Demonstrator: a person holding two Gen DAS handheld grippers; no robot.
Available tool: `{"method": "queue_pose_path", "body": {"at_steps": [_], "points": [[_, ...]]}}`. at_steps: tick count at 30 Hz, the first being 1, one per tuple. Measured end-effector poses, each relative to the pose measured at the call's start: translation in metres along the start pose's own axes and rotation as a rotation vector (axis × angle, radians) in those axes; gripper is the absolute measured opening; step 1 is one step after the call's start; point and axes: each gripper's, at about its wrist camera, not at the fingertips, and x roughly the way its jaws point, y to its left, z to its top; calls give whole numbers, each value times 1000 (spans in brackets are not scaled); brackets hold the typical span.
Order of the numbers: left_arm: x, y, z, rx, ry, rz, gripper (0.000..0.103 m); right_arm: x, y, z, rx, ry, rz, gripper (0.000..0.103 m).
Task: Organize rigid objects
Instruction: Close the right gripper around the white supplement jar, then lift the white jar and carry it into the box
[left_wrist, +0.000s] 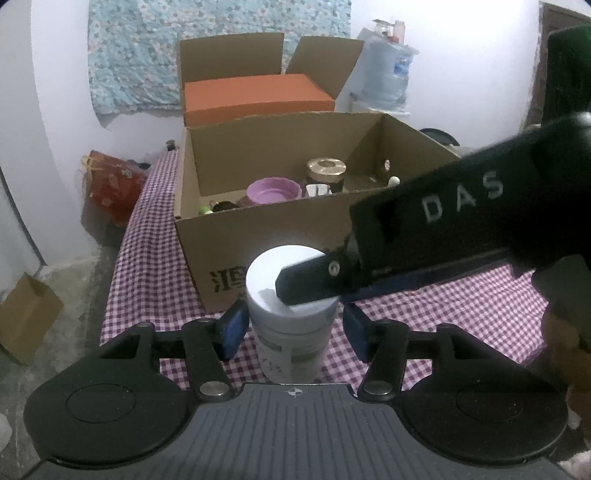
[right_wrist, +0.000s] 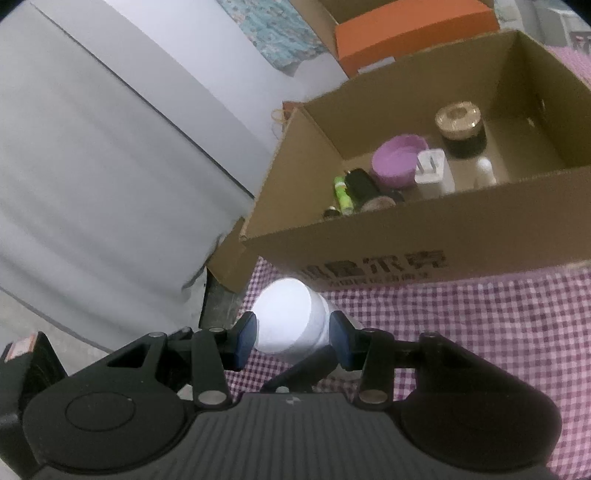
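Note:
A white jar (left_wrist: 291, 295) with a white lid stands on the checked tablecloth (left_wrist: 461, 314), just in front of an open cardboard box (left_wrist: 258, 236). My left gripper (left_wrist: 295, 332) straddles the jar's body, open, with a small gap at each blue pad. My right gripper comes in from the right, one black finger (left_wrist: 310, 282) lying across the lid. In the right wrist view the right gripper (right_wrist: 293, 338) is shut on the white jar (right_wrist: 288, 317), both pads against the lid's rim. The cardboard box (right_wrist: 406, 229) holds a purple bowl (right_wrist: 397, 158), a gold-lidded dark jar (right_wrist: 460, 127) and other small items.
Behind the box an orange box (left_wrist: 255, 94) sits in a second carton, with a water bottle (left_wrist: 388, 70) to its right. The table's left edge drops to the floor, where a red bag (left_wrist: 114, 188) and a small carton (left_wrist: 26, 317) stand. A hand (left_wrist: 565, 339) holds the right gripper.

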Motion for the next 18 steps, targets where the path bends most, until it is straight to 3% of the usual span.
{"method": "queue_pose_path", "body": {"at_steps": [18], "points": [[-2, -8, -1, 29, -7, 32, 52, -2, -7, -1, 14, -2, 25, 47]]}}
